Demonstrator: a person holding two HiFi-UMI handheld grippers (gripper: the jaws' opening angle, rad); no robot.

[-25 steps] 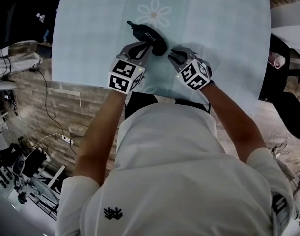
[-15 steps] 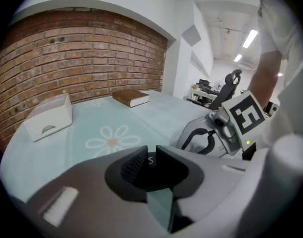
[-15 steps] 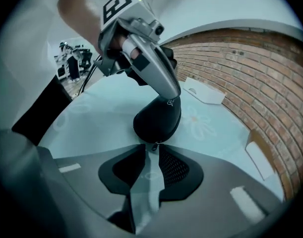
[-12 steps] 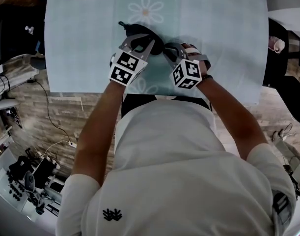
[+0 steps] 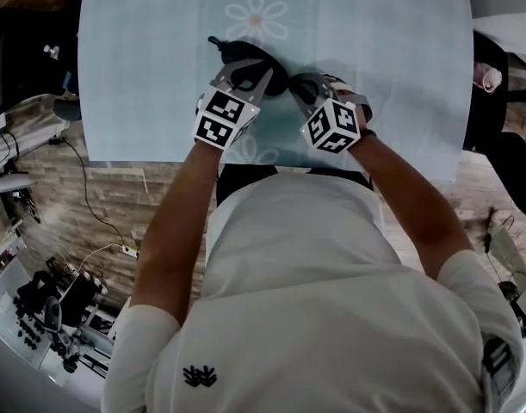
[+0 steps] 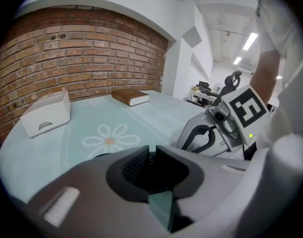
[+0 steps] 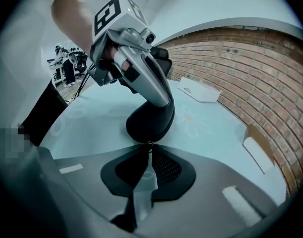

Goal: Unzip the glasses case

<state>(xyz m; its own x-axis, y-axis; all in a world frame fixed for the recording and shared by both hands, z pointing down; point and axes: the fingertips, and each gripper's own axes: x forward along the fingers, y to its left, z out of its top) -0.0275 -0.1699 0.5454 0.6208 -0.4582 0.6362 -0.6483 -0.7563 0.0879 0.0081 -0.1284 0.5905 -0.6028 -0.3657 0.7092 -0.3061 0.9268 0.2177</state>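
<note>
**Mint cloth, black case, grey grippers on my feed**

I'm seeing a black glasses case (image 5: 250, 58) with a small dark zip pull (image 7: 148, 144) on a pale mint tablecloth (image 5: 392, 50) printed with a white, orange-centred daisy (image 6: 109, 140). The left gripper (image 6: 151, 155) and right gripper (image 7: 149, 150) are both grey with black pads and black-and-white marker cubes. A brown-covered book (image 6: 130, 97) and a white box (image 6: 44, 114) sit at the tabletop's far edge, under a red-brown brick wall (image 6: 82, 48).

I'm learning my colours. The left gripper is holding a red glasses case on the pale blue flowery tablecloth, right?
Not red. The glasses case is black, as the right gripper view shows. The left gripper does hold it on the pale blue flowery tablecloth.
</note>
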